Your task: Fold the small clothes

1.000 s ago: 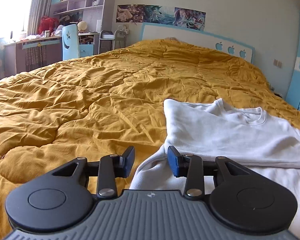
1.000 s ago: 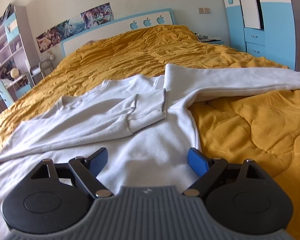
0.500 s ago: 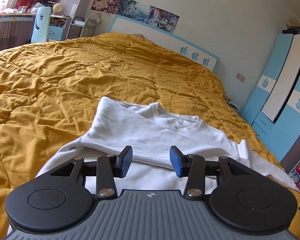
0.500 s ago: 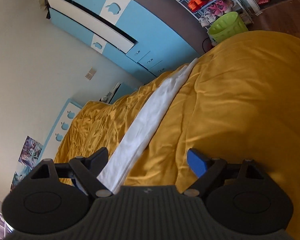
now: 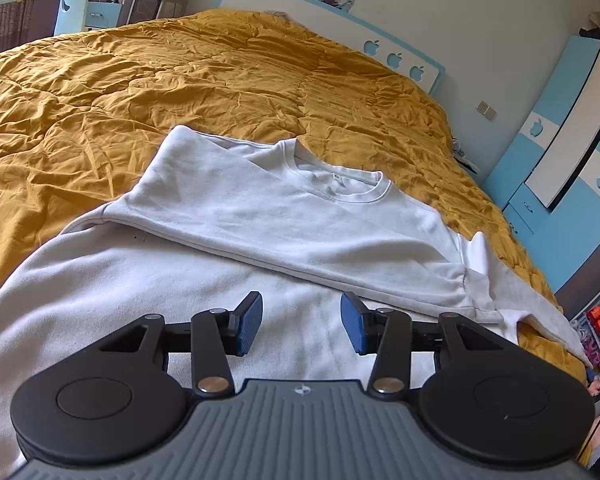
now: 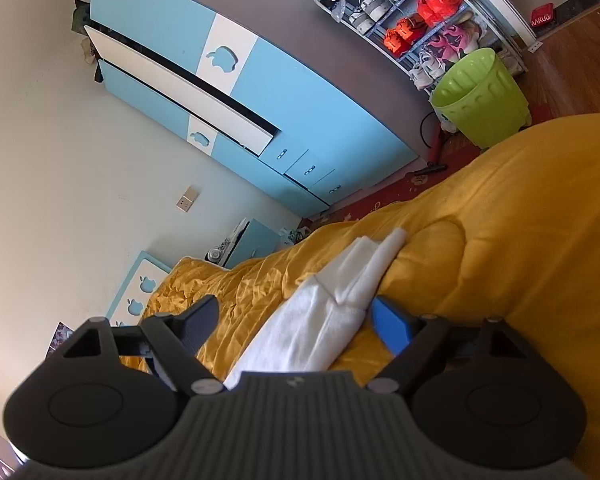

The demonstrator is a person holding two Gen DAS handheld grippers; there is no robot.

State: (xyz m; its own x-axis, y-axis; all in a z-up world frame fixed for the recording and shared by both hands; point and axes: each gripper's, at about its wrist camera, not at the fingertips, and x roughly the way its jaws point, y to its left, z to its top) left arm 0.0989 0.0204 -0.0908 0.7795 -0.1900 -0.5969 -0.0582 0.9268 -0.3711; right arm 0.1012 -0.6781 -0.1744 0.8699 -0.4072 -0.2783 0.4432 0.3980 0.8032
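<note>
A white sweatshirt [image 5: 260, 216] lies flat on the yellow quilt [image 5: 180, 80], neck hole towards the headboard, its left sleeve folded across the chest. My left gripper [image 5: 300, 322] hovers open and empty over the lower body of the sweatshirt. In the right wrist view the other white sleeve [image 6: 320, 312] lies stretched along the quilt [image 6: 520, 240] towards the bed edge. My right gripper [image 6: 296, 320] is open, tilted sideways, with the sleeve lying between its blue pads [image 6: 392, 328]; whether a pad touches the cloth I cannot tell.
A blue and white wardrobe [image 6: 228, 92] stands beside the bed. A green bin [image 6: 480, 96] and a shoe rack [image 6: 412, 20] stand on the floor past the bed edge. A desk and a blue chair [image 5: 72, 4] are at far left, the headboard [image 5: 332, 36] at the back.
My left gripper moved right and forward over the sweatshirt's body. My right gripper swung away to the right, rolled sideways, and came down along the outstretched sleeve, which now lies between its pads.
</note>
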